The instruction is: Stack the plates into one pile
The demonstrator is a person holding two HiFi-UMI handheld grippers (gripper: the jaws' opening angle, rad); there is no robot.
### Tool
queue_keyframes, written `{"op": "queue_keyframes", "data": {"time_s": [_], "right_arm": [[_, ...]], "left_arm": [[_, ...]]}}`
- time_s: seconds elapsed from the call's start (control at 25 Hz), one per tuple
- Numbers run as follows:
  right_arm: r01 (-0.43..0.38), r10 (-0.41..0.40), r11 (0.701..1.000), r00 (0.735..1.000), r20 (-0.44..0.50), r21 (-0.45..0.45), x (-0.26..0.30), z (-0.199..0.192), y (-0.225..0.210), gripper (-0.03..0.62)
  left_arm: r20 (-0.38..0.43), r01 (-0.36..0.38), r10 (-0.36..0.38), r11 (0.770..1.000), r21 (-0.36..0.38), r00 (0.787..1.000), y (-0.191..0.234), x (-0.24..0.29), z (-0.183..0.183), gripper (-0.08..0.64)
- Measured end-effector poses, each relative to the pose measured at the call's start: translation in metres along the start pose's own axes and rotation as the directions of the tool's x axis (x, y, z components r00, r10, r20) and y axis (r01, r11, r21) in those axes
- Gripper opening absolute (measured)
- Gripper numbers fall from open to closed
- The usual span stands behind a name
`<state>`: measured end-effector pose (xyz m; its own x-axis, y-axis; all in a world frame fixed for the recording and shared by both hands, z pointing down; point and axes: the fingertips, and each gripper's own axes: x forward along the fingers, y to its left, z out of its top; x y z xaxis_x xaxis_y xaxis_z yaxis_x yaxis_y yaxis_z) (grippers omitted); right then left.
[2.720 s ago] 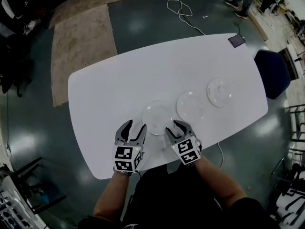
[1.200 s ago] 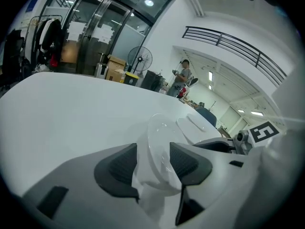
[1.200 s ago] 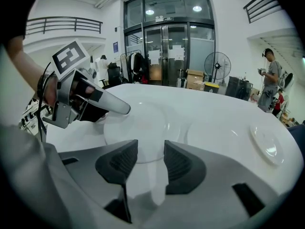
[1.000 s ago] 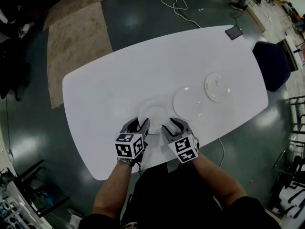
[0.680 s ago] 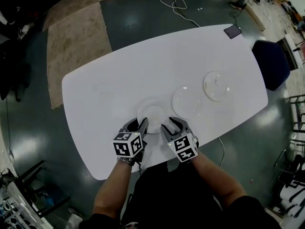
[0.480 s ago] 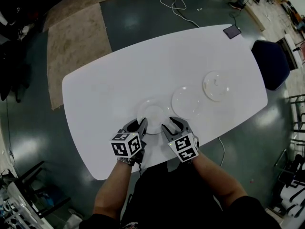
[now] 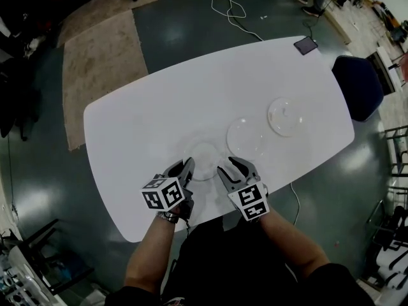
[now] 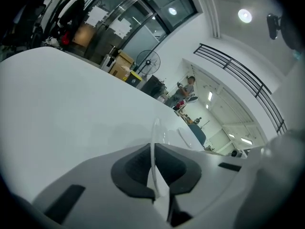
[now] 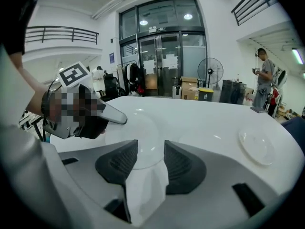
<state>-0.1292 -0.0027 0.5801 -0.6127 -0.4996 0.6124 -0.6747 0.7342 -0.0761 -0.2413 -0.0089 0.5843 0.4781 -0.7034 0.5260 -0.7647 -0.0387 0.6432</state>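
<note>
On the white table [image 7: 159,107], the left tool [image 7: 186,166] had just closed, pinching the rim of the nearest plate [image 7: 204,155]; the right tool [image 7: 233,167] stood spread.

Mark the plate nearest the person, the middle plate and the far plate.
near plate [image 7: 204,159], head view, its clear centre.
middle plate [image 7: 245,138], head view, its centre.
far plate [image 7: 285,116], head view, its centre.

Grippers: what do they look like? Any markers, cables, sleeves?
Left gripper and right gripper are twins: light grey two-jaw bodies with dark ribbed pads. Each carries a white cube with black square markers. No cables seen on them. The person wears a black top; forearms bare.
</note>
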Motion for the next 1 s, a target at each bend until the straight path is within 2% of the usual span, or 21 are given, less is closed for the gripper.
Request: {"op": "queue_keyframes", "data": {"time_s": [0.56, 1.0], "right_arm": [[0.128, -0.131, 0.991, 0.989, 0.062, 0.038, -0.042, 0.017, -0.043, 0.189], [0.248, -0.26, 0.962, 0.959, 0.11, 0.112, -0.085, 0.017, -0.107, 0.189]], "left_arm": [[0.054, 0.084, -0.084, 0.996, 0.002, 0.995, -0.034, -0.008, 0.024, 0.032], [0.038, 0.14, -0.14, 0.99, 0.002, 0.989, -0.074, 0.021, 0.028, 0.034]]}}
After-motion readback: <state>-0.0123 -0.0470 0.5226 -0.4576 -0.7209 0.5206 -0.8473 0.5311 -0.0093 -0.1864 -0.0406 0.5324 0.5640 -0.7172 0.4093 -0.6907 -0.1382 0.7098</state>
